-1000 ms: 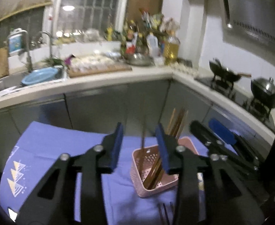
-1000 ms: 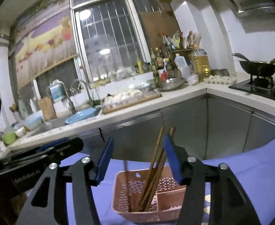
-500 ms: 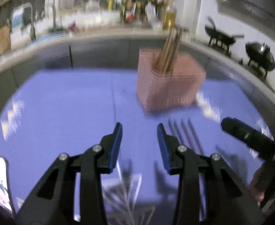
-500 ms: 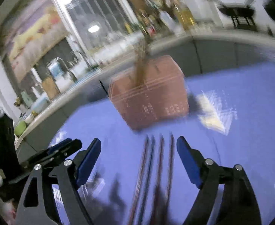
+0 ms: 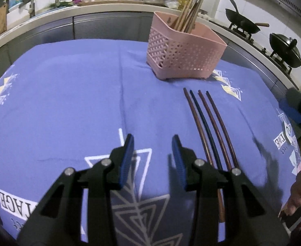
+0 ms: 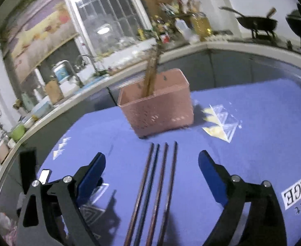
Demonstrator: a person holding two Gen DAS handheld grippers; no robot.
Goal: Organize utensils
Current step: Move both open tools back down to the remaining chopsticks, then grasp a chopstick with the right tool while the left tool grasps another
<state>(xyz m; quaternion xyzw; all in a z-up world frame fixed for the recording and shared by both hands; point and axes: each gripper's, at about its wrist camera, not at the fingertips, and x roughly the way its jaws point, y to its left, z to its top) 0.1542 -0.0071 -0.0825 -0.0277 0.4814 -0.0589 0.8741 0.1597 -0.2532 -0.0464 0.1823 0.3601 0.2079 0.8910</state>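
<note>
Four chopsticks (image 6: 156, 188) lie side by side on the blue cloth (image 5: 68, 94) before one pink basket (image 5: 183, 55) holding more. The left gripper (image 5: 153, 160) and right gripper (image 6: 151, 176) are both spread, pinching nothing.

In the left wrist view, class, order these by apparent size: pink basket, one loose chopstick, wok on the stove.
1. Pink basket
2. Loose chopstick: longest but very thin, and nearer, so unsure
3. Wok: farther away

Left gripper (image 5: 153, 153) jaws apart over cloth (image 5: 68, 94), beside four chopsticks (image 5: 210, 123)
</note>
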